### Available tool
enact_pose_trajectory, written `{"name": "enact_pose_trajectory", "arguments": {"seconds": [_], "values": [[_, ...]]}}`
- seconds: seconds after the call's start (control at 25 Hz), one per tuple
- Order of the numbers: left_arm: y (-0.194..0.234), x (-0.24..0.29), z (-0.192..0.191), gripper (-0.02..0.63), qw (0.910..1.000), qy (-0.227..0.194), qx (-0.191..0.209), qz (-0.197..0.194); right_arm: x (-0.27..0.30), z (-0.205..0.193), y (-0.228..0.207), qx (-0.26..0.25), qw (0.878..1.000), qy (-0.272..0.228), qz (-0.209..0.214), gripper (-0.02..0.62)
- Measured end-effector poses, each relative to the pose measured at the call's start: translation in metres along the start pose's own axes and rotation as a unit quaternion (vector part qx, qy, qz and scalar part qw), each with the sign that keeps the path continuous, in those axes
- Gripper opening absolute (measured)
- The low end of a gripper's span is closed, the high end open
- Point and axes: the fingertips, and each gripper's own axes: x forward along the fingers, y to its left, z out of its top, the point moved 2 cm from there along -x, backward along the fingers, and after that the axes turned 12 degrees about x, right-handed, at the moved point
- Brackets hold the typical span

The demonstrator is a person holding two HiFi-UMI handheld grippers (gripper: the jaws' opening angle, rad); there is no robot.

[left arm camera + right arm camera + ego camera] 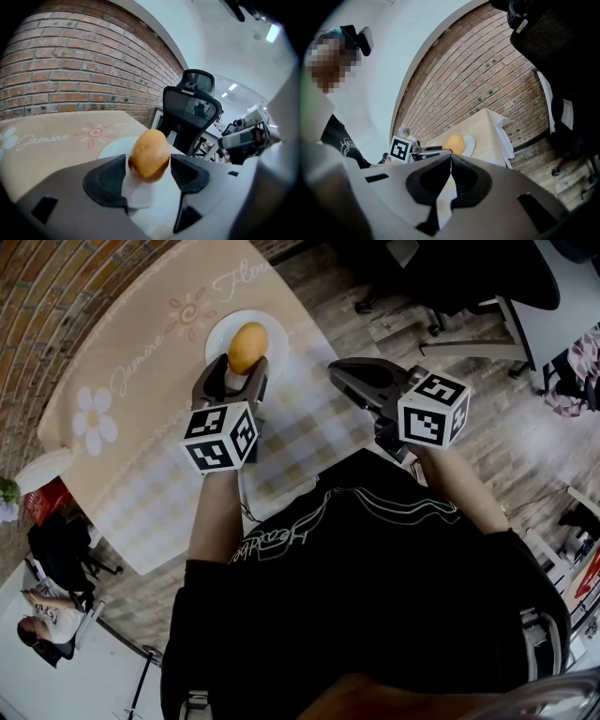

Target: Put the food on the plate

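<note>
Food (247,347) is shown over the white plate (216,332).
Orange, smooth and egg-shaped, it is flanked by the loosened jaws of the outstretched left gripper (239,367); the right gripper (337,371) is held clenched, empty, alongside.

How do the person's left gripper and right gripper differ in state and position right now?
The grey left gripper has its fingers apart, either side of an orange-yellow oval food item; the grey right gripper has its fingers closed together with nothing between them. The left gripper reaches over the round white plate; the right gripper hangs near the beige-clothed table's edge, away from the plate. Both carry a black-and-white marker cube.
</note>
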Motion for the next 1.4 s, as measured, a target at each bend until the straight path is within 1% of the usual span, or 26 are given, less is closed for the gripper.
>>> {"name": "enact_pose_trajectory", "arguments": {"seconds": [0.16,0.28,0.44,0.64,0.84,0.96,1.04,1.16,1.28,1.4], "values": [[-0.008,-0.006,0.003,0.295,0.9999,-0.006,-0.002,-0.012,-0.006,-0.001,0.003,0.000,1.000,-0.005,0.001,-0.003],[-0.009,-0.013,0.008,0.302,0.9998,-0.016,-0.004,-0.013,-0.009,-0.001,0.008,-0.002,1.000,-0.011,0.005,-0.003],[-0.014,-0.029,0.011,0.302,0.9990,-0.032,-0.025,-0.018,-0.015,-0.002,0.020,-0.007,1.000,-0.018,0.010,-0.003],[-0.020,-0.060,0.021,0.302,0.9970,-0.062,-0.041,-0.020,-0.025,0.002,0.043,-0.028,0.999,-0.038,0.023,-0.003],[-0.039,-0.099,0.031,0.302,0.9926,-0.090,-0.068,-0.046,-0.036,-0.001,0.073,-0.054,0.997,-0.045,0.038,-0.003],[-0.054,-0.128,0.041,0.298,0.9888,-0.115,-0.071,-0.062,-0.044,0.000,0.091,-0.057,0.995,-0.063,0.054,-0.003],[-0.066,-0.149,0.048,0.262,0.9855,-0.133,-0.072,-0.077,-0.051,-0.002,0.104,-0.065,0.993,-0.071,0.061,-0.003],[-0.085,-0.178,0.058,0.182,0.9794,-0.154,-0.068,-0.112,-0.059,-0.006,0.124,-0.088,0.991,-0.076,0.067,-0.003],[-0.105,-0.202,0.066,0.132,0.9728,-0.171,-0.068,-0.141,-0.070,-0.011,0.142,-0.102,0.989,-0.082,0.074,-0.003],[-0.122,-0.224,0.072,0.091,0.9663,-0.189,-0.068,-0.160,-0.079,-0.016,0.158,-0.111,0.987,-0.087,0.083,-0.003]]}}
